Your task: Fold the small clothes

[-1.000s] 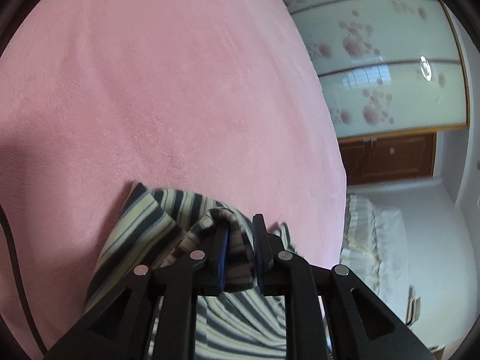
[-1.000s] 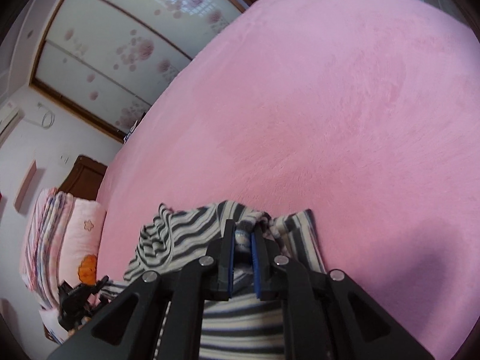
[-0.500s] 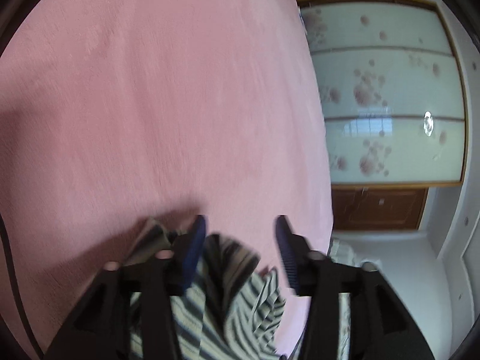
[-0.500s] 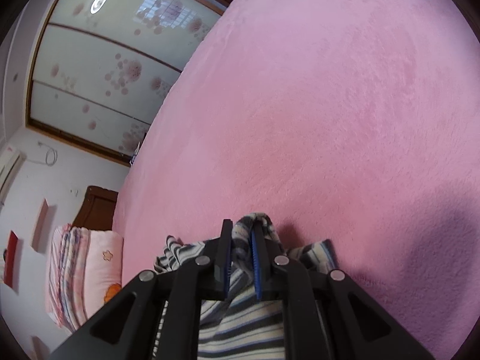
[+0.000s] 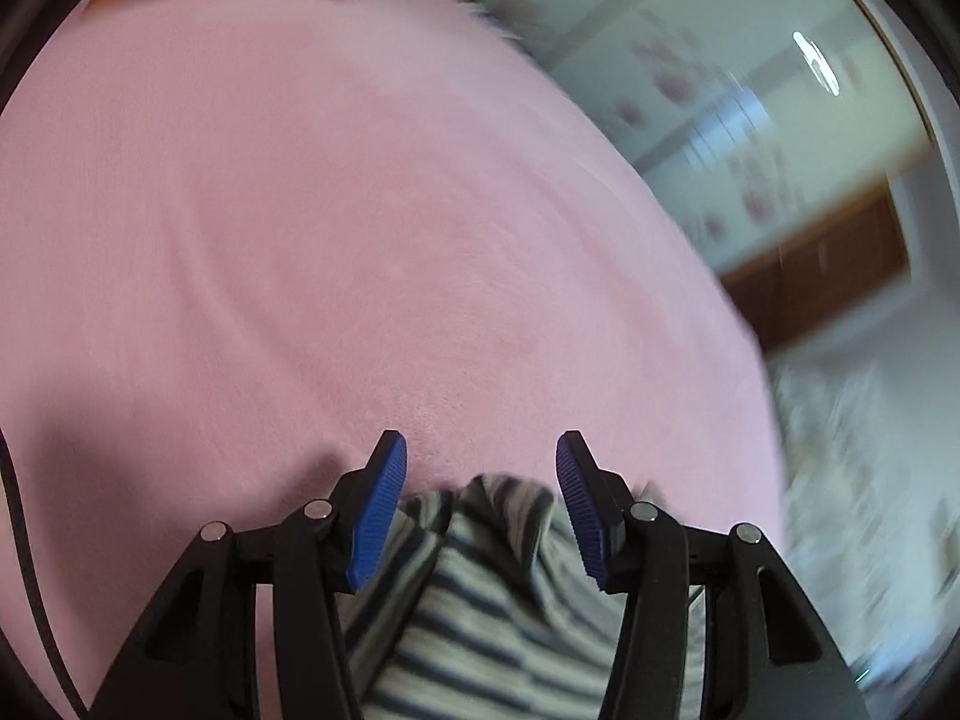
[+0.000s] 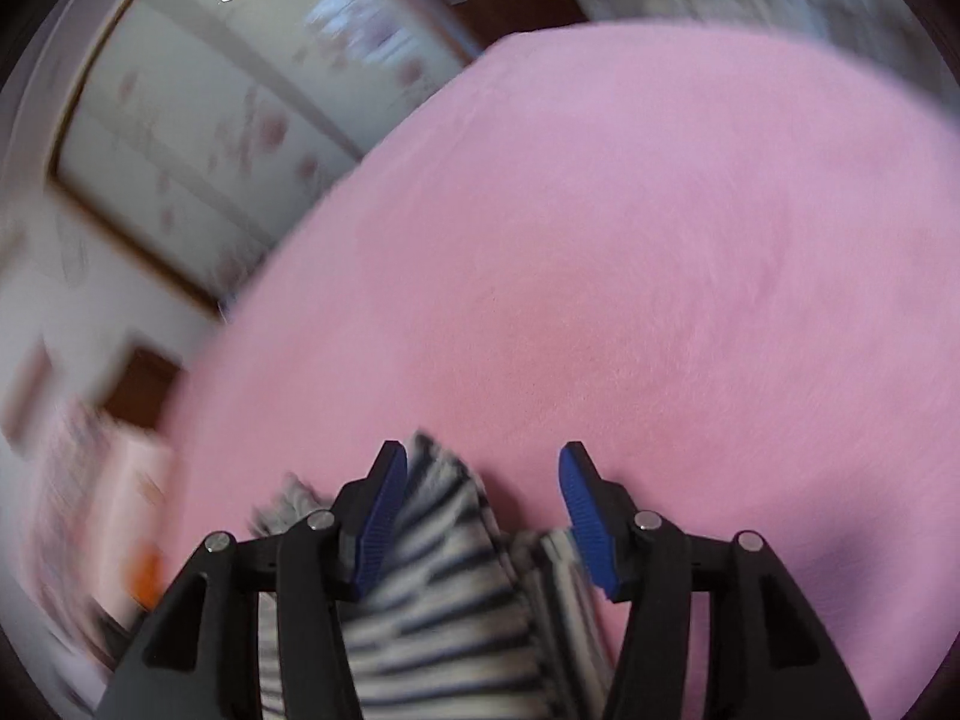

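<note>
A small garment with dark and cream stripes (image 5: 480, 588) lies on a pink blanket (image 5: 300, 240). My left gripper (image 5: 480, 462) is open, its blue pads apart, with the garment's bunched edge lying loose below and between them. In the right wrist view the same striped garment (image 6: 438, 594) lies under my right gripper (image 6: 480, 474), which is open too; the cloth's corner sits by the left blue pad (image 6: 378, 522). Both views are blurred by motion.
The pink blanket (image 6: 660, 240) covers the bed and fills most of both views. Sliding wardrobe doors with a flower print (image 5: 750, 120) stand beyond the bed's edge. Folded pink bedding (image 6: 120, 510) is stacked at the left.
Both grippers held bunched folds of the striped garment a second ago. The left opened first, then the right, and the cloth dropped onto the blanket. Both cameras are swinging.
</note>
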